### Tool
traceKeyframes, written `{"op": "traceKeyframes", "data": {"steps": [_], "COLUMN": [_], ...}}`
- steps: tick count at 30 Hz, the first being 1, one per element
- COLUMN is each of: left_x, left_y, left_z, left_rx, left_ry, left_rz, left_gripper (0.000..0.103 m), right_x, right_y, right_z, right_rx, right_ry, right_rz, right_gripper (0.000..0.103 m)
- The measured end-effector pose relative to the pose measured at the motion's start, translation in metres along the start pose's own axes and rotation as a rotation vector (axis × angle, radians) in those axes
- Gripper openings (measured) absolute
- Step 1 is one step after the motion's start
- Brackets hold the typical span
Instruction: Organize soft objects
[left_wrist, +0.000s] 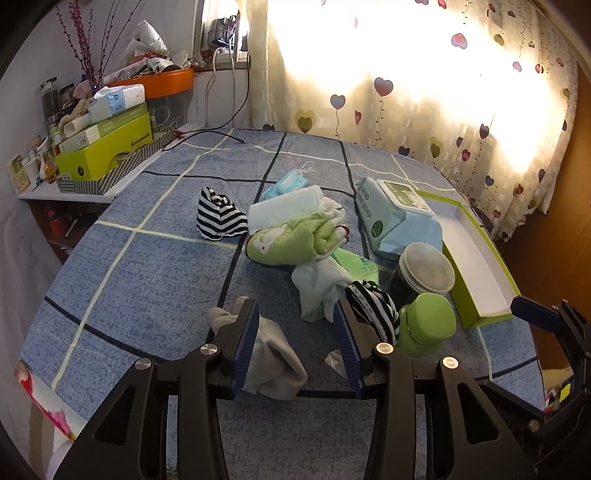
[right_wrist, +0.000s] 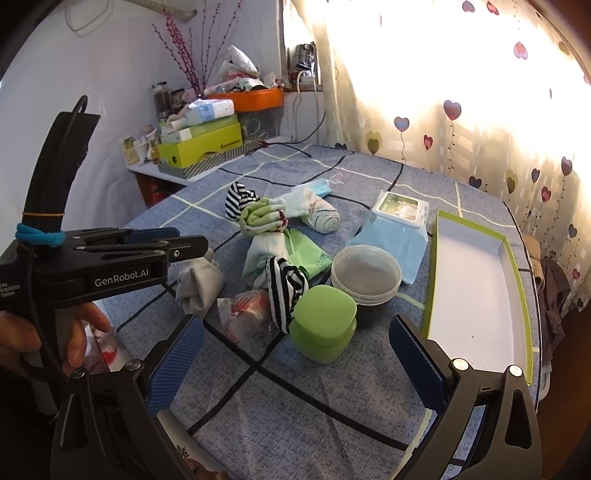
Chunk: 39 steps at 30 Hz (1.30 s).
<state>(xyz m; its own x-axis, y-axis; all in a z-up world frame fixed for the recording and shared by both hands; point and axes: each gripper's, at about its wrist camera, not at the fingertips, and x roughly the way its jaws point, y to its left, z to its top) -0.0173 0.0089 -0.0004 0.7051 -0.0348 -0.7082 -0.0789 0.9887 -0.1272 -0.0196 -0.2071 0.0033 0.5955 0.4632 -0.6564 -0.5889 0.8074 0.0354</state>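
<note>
Left gripper (left_wrist: 295, 332) low over the grey sock (left_wrist: 271, 356), jaws spread; right gripper (right_wrist: 295, 350) level above the bedspread (right_wrist: 332, 387), wide apart, empty.

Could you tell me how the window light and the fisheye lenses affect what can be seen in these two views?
Left wrist view: the backlit heart-print curtain burns out to white, and the blue checked tablecloth's straight lines bow outward. Right wrist view: the same glare fills the upper right, the white tray with a green rim stays readable, and the corners darken to black; the other gripper's body at left looms large and stretched.
</note>
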Motion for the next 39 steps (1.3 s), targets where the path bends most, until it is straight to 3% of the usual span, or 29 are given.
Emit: {"op": "traceKeyframes", "data": {"steps": [19, 39], "left_x": [0.011, 0.019], "left_y": [0.010, 0.011], "left_z": [0.002, 0.005], "left_rx": [-0.005, 0.005], "left_ry": [0.010, 0.031], "left_rz": [0.043, 0.010], "left_gripper": [0.043, 0.043], "right_x": [0.014, 0.018], "right_y": [0.007, -0.003], "right_z": [0.006, 0.011], "right_rx": [-0.043, 0.007], "right_ry": [0.010, 0.007], "right_rz": [-0.007, 0.002], "right_gripper": [0.101, 0.101]}}
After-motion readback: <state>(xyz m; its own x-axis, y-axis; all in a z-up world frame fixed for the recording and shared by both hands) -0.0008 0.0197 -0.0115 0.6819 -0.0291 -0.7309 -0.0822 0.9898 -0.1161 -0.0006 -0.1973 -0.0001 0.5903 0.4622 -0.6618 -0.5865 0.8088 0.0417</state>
